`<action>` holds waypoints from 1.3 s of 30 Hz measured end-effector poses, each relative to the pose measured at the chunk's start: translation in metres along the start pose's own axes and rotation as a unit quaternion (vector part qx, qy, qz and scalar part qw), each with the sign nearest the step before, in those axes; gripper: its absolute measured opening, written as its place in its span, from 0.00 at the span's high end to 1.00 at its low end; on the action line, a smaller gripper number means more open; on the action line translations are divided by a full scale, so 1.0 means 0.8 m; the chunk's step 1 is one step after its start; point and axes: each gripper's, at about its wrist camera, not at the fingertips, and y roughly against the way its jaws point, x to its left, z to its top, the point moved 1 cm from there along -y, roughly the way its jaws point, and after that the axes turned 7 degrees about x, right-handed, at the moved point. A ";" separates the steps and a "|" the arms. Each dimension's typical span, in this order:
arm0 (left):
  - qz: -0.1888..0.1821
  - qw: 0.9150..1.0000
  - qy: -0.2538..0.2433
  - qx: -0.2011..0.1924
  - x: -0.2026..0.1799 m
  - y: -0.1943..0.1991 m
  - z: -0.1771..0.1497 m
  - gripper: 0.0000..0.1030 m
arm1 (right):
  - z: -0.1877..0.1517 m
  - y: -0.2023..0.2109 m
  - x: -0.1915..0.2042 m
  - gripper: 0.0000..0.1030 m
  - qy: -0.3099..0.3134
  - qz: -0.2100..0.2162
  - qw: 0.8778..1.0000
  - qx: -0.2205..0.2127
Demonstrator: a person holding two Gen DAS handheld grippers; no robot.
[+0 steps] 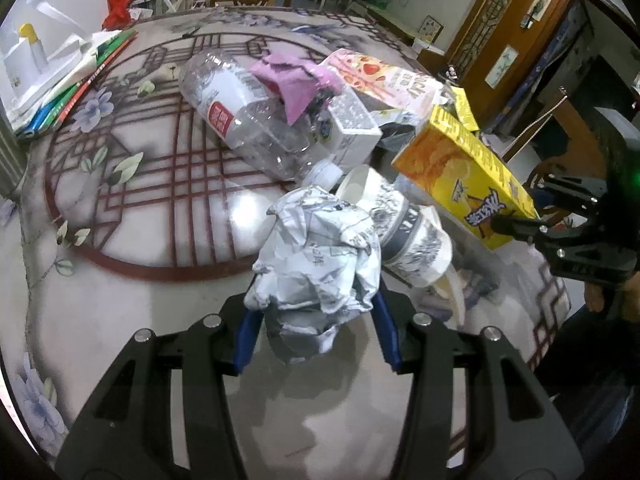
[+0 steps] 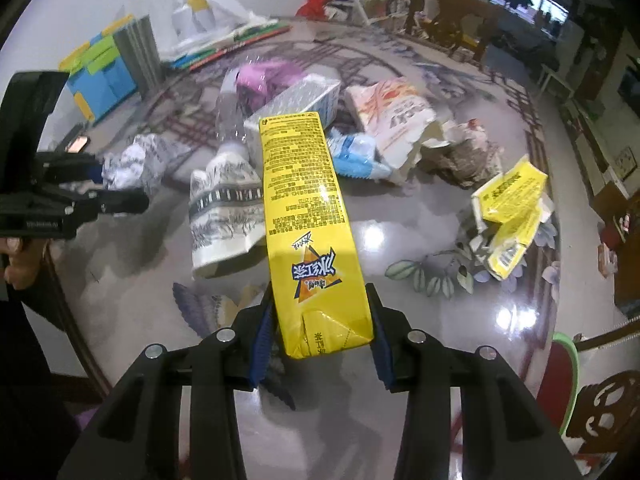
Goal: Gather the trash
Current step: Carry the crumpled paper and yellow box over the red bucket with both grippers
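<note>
1. The left gripper (image 1: 316, 312) has its jaws closed on a crumpled ball of printed paper (image 1: 316, 256), blue pads pressed to either side of it, the wad sitting just above the glossy desk (image 1: 140, 320).
2. The right gripper (image 2: 320, 332) has its jaws clamped on the near end of a long yellow drink carton (image 2: 304, 216), which sticks out away from the holder over the desk.
3. Just beyond the paper ball lies a tipped paper cup (image 1: 404, 228) with a grey print; past that, a clear plastic bottle (image 1: 248, 120) on its side, white cap toward the near edge.
4. A torn pink sheet (image 1: 292, 80) drapes over the bottle, with a small white box (image 1: 352, 128) beside it and a pink-and-white strawberry carton (image 1: 384, 76) further back.
5. On the right side of the desk a flattened yellow carton (image 2: 508, 216) lies apart from the main heap, near a brown crumpled wrapper (image 2: 460, 156).
6. At the far left, books (image 1: 68, 92) are stacked at the desk's edge.
</note>
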 end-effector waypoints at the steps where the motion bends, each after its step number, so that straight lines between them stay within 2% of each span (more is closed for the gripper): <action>1: 0.000 1.000 -0.002 -0.002 -0.002 0.002 0.000 0.54 | 0.000 0.004 -0.001 0.61 -0.003 -0.002 1.000 -0.004; 10: -0.003 1.000 -0.021 -0.015 -0.029 0.017 0.012 0.54 | -0.013 0.042 -0.019 0.61 -0.059 0.000 0.997 -0.044; 25: -0.018 0.998 -0.044 -0.030 -0.078 0.032 0.033 0.54 | -0.051 0.083 -0.064 0.62 -0.124 0.003 0.989 -0.077; 32: -0.046 0.996 -0.076 -0.029 -0.134 0.022 0.060 0.54 | -0.074 0.110 -0.093 0.62 -0.153 -0.008 0.984 -0.094; 39: -0.085 0.989 -0.121 -0.023 -0.212 0.001 0.085 0.54 | -0.114 0.138 -0.149 0.62 -0.201 -0.033 0.973 -0.108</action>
